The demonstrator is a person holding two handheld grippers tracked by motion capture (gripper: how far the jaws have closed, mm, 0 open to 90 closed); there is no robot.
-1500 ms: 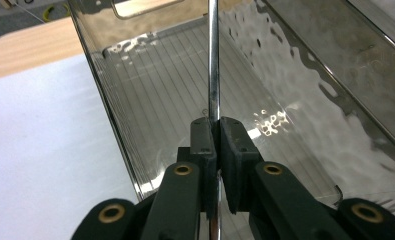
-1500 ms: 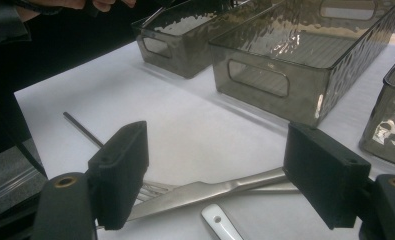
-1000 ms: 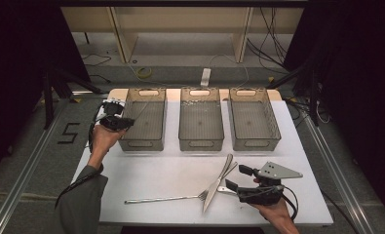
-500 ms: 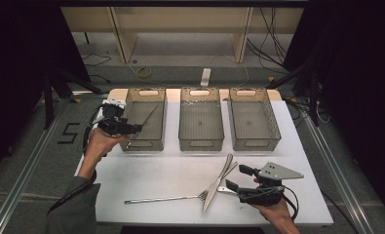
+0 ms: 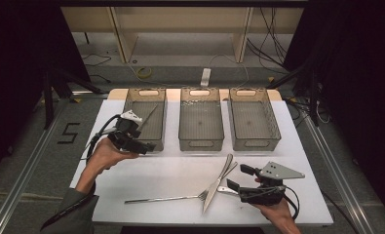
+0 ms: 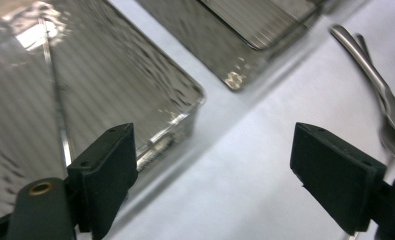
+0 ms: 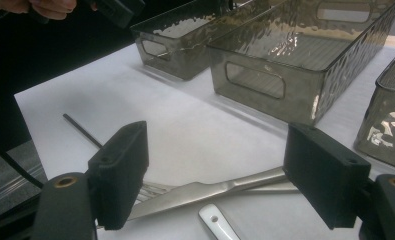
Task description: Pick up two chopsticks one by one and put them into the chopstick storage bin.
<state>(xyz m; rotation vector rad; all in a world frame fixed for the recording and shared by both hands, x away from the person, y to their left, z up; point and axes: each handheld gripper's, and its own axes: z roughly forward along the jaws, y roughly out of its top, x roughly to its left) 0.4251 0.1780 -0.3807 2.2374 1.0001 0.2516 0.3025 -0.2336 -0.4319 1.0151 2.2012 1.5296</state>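
At the table's near edge, toward its right corner, the right gripper [image 5: 235,178] is resting with jaws apart, pointing at the knife [image 5: 218,181] and fork [image 5: 163,198] lying crossed on the white top. Farther back by the left edge, the left gripper [image 5: 144,142] is hovering, jaws just opened wide with nothing between, beside the left bin [image 5: 131,105], where a thin utensil [image 5: 147,118] is leaning.
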